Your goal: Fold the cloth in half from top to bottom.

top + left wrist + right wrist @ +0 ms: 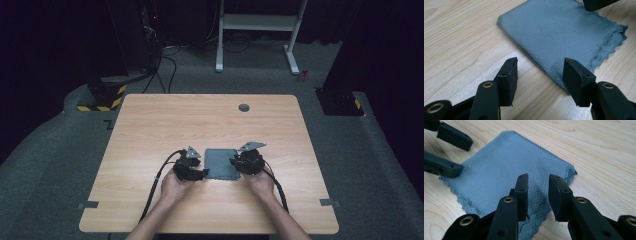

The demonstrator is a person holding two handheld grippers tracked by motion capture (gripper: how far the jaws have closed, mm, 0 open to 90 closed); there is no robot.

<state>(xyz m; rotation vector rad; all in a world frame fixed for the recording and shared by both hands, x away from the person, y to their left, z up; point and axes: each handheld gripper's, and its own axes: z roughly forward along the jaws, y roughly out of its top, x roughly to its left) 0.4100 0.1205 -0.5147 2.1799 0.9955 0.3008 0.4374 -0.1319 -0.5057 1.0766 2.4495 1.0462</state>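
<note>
A grey-blue cloth (220,162) lies folded flat on the wooden table (200,120), with a scalloped hem along its near edge. My left gripper (202,172) is at the cloth's left side. In the left gripper view its jaws (540,62) stand open over the folded edge of the cloth (559,30), pads not pressing on it. My right gripper (234,162) is at the cloth's right side. In the right gripper view its jaws (538,178) stand open just above the cloth (499,170), near one corner. The left gripper (462,155) shows open at the cloth's far side.
A round grommet hole (243,107) sits near the table's far edge. Two tape marks (88,204) (329,202) lie near the front corners. Beyond the table stand a white frame (257,22) and a yellow-and-black striped base (102,95) on the carpet.
</note>
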